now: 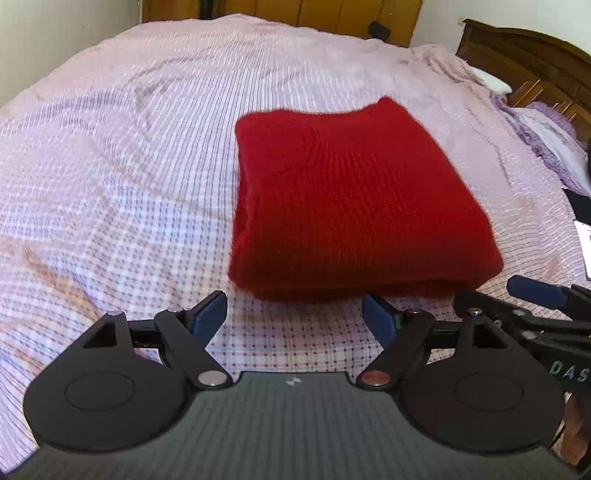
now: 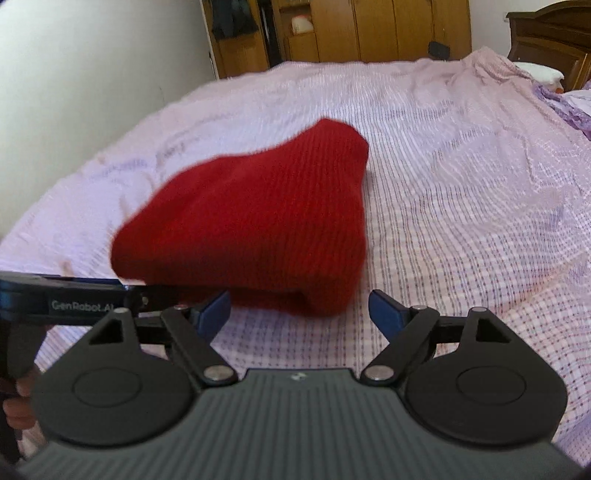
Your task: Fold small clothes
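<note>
A red knitted garment [image 1: 351, 199] lies folded into a thick rectangular stack on the bed; it also shows in the right wrist view [image 2: 251, 225]. My left gripper [image 1: 295, 314] is open and empty, just short of the stack's near edge. My right gripper [image 2: 299, 312] is open and empty, also just in front of the near edge. The right gripper's blue-tipped finger [image 1: 535, 291] shows at the right edge of the left wrist view. The left gripper's arm [image 2: 74, 299] crosses the left side of the right wrist view, its tip against the garment.
The bed is covered by a pink checked sheet [image 1: 129, 166]. A dark wooden headboard [image 1: 528, 55] and purple bedding [image 1: 546, 140] lie at the right. Wooden wardrobes [image 2: 351, 29] stand beyond the bed. A dark item and a white card [image 1: 583, 229] lie at the right edge.
</note>
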Available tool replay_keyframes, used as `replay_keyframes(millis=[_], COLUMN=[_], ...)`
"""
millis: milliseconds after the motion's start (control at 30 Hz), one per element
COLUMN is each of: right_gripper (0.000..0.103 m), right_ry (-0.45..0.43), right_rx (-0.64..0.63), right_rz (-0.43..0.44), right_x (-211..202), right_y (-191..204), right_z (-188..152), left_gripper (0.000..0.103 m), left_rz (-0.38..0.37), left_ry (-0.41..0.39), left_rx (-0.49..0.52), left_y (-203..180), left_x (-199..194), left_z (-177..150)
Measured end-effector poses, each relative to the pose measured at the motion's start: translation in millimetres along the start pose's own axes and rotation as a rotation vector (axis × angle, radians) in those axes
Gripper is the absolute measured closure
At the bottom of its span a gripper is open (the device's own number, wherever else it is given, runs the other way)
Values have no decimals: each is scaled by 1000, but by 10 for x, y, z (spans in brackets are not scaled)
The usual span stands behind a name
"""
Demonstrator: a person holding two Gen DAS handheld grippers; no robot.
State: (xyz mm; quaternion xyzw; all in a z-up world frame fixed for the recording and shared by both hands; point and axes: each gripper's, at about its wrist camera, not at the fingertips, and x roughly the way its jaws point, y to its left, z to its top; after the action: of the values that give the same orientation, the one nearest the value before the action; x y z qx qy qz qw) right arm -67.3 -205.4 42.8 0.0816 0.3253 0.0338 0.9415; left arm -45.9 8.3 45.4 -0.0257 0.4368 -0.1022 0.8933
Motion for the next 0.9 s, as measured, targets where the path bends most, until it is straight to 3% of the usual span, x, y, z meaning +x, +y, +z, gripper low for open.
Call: replay_keyframes(millis=[333, 900], right_gripper=[20, 20], right_ry=[36, 65], right_rx=[16, 62], right_rz=[-26, -24], right_x=[165, 245], right_y=[-5, -37], right_z=[-103, -134], left_gripper=[19, 19], left_rz=[78, 102], left_ry=[47, 57], left_rx=[-10, 13], left_y=[-112, -271], left_x=[223, 286], left_z=[-57, -50])
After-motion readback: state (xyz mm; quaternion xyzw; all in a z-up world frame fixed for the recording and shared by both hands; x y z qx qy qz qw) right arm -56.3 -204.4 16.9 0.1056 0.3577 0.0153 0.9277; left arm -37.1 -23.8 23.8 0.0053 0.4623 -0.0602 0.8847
